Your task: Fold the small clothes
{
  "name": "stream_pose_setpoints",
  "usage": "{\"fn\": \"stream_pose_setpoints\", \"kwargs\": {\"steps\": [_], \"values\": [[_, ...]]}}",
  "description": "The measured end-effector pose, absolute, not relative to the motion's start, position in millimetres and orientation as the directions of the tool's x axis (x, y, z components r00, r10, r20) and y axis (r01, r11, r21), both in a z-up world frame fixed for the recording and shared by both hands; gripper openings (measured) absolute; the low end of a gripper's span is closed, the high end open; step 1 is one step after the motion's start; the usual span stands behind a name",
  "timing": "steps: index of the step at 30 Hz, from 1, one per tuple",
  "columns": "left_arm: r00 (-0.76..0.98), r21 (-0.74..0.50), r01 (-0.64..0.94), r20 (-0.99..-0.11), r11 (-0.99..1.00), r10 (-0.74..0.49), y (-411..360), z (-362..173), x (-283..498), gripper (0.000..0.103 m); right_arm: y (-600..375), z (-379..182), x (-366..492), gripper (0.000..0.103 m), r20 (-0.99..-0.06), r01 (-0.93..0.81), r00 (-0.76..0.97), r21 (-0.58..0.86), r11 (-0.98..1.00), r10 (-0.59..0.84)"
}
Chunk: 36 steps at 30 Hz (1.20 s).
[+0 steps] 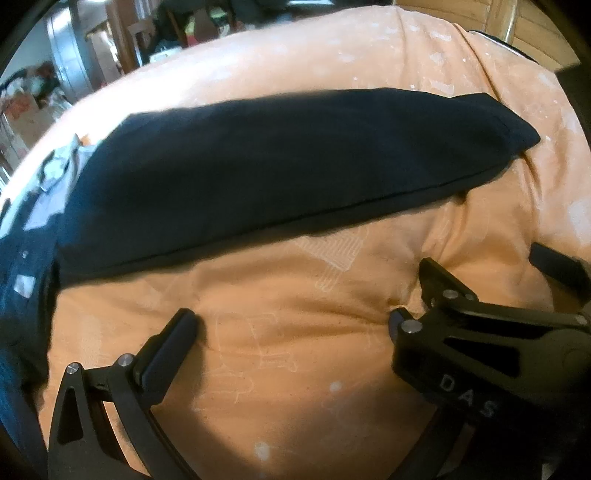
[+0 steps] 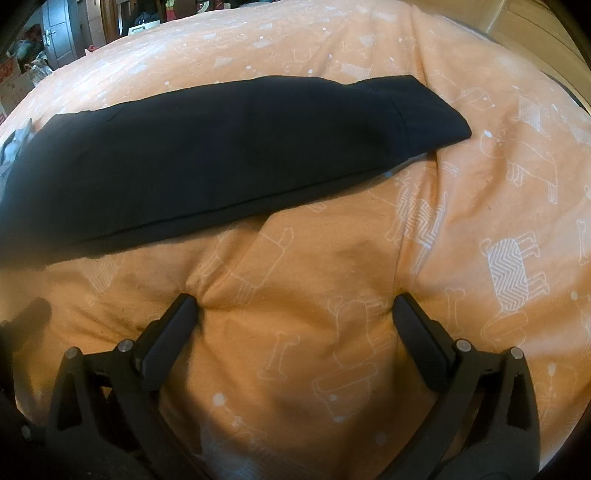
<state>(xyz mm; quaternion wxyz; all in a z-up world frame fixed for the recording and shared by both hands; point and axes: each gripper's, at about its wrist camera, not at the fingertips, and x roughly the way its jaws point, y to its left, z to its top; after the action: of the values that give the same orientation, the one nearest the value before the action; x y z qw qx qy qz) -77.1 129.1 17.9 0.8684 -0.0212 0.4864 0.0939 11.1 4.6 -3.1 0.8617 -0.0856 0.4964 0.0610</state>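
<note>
orange dog-print bedcover [image 2: 480, 184] fills the view; grey door [image 2: 59, 33] and cluttered boxes [image 2: 11, 81] behind.

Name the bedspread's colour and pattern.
Orange bedspread with white outline dogs and bones; clearest in the right wrist view.

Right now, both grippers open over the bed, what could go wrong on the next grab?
1. The right hand-held gripper has its fingertips pressed into the orange bedsheet, already puckering it; closing here would likely pinch sheet, not the dark garment.
2. The two tools sit close: the right one crosses the left hand-held gripper, so they may collide.
3. The garment is a long, narrow fold; lifting one end could undo it.
</note>
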Motion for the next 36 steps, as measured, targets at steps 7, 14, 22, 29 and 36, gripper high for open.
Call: {"fn": "stream_pose_setpoints", "kwargs": {"steps": [7, 14, 22, 29, 36], "values": [[0.52, 0.038, -0.184, -0.844, 0.982, 0.13, 129.6, 17.3, -77.4, 0.103, 10.3, -3.6, 14.4, 0.103, -0.87, -0.197, 0.493, -0.09, 0.976, 0.019], [0.53, 0.024, -0.184, -0.84, 0.983, 0.12, 132.9, 16.2, -77.7, 0.103, 14.1, -3.5, 17.2, 0.103, -0.868, -0.199, 0.497, -0.098, 0.975, 0.014], [0.532, 0.032, -0.181, -0.837, 0.983, 0.125, 132.1, 16.9, -79.6, 0.103, 15.6, -4.2, 16.6, 0.103, -0.866, -0.197, 0.501, -0.102, 0.975, 0.011], [0.527, 0.026, -0.159, -0.843, 0.987, 0.107, 134.8, 16.5, -75.3, 0.103, 11.3, -4.3, 15.8, 0.103, -0.879, -0.194, 0.475, -0.064, 0.979, 0.036], [0.522, 0.034, -0.159, -0.846, 0.987, 0.113, 134.9, 14.3, -73.4, 0.103, 11.6, -4.0, 16.1, 0.103, -0.878, -0.194, 0.477, -0.066, 0.979, 0.035]]}}
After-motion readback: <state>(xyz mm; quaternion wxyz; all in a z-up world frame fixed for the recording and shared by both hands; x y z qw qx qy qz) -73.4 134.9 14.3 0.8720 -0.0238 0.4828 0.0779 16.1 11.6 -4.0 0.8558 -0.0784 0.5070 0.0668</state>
